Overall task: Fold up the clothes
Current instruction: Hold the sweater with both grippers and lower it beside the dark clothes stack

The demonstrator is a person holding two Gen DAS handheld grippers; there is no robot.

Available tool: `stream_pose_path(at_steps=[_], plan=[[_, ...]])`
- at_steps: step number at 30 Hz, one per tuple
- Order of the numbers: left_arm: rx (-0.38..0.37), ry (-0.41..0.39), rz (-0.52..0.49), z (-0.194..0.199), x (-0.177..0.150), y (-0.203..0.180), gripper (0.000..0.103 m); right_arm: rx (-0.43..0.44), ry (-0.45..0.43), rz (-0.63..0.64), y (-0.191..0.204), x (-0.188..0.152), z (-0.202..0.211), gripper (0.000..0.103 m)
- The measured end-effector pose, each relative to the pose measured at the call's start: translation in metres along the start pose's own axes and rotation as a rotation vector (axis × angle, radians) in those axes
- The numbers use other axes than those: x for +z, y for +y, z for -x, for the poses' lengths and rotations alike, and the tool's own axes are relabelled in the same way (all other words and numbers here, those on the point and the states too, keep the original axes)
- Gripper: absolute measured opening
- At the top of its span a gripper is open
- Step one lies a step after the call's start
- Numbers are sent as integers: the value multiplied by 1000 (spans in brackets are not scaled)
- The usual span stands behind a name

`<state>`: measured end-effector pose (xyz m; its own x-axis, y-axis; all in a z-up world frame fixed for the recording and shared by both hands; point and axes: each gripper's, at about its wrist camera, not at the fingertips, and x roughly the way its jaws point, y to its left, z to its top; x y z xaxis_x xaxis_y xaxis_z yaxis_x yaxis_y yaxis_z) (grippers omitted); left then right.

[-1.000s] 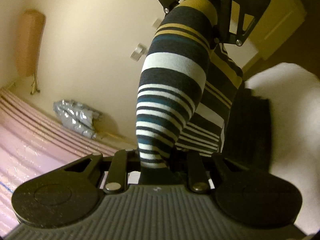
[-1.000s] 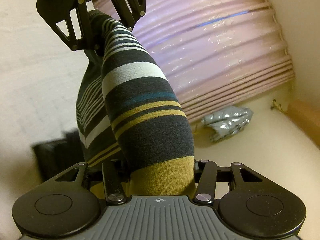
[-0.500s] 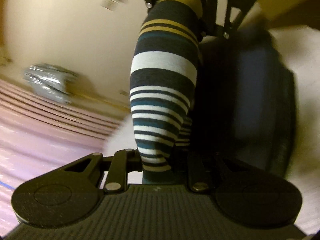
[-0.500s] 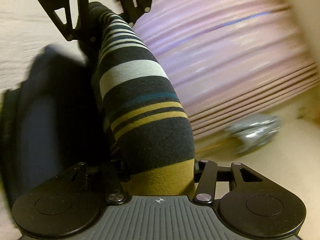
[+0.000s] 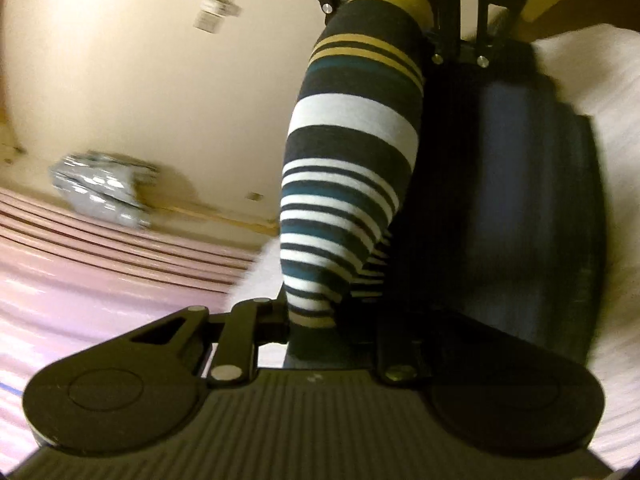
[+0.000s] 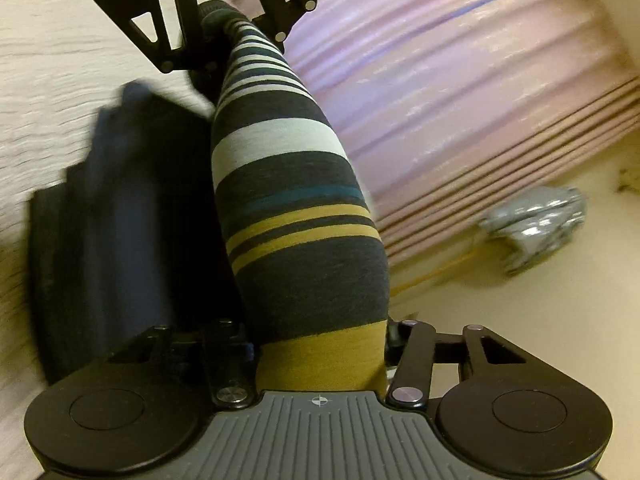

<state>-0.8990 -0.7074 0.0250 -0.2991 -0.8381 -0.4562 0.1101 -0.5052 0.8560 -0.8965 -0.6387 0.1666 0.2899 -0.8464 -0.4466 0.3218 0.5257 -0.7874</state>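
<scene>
Striped knit, dark grey banded with white, teal and mustard: a long garment [image 5: 352, 152] pulled taut between two grippers. Narrow white and teal stripes crowd toward the left gripper [image 5: 316, 328], clamped shut on that end. Broad mustard band sits at the right gripper [image 6: 320, 360], likewise closed tight on the cloth. Long axis runs straight from one gripper to the other, each end pointing into a pair of pinched fingers. In the right wrist view, narrows away from the mustard end toward the left gripper up top. Hangs in the air just above a dark folded pile [image 6: 120, 208], which lies on a pale textured surface [image 6: 52, 72]. Past the garment on the far side from the pile, pink ribbed covering [image 6: 460, 92] and a crumpled silver bag [image 6: 536, 228]. Blurred throughout.
</scene>
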Motion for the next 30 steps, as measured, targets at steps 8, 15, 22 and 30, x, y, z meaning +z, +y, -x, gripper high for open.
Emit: stream_pose_path(at_steps=[8, 15, 22, 30], plan=[[113, -4, 58, -20, -3, 26, 17, -181, -106, 27, -51, 34, 5, 50], [-74, 76, -25, -29, -21, -87, 18, 17, -21, 151, 45, 1, -3, 54], [-46, 79, 26, -41, -30, -66, 21, 0, 17, 86, 39, -13, 27, 57], [-35, 79, 28, -33, -30, -74, 18, 55, 89, -82, 41, -15, 47, 27]])
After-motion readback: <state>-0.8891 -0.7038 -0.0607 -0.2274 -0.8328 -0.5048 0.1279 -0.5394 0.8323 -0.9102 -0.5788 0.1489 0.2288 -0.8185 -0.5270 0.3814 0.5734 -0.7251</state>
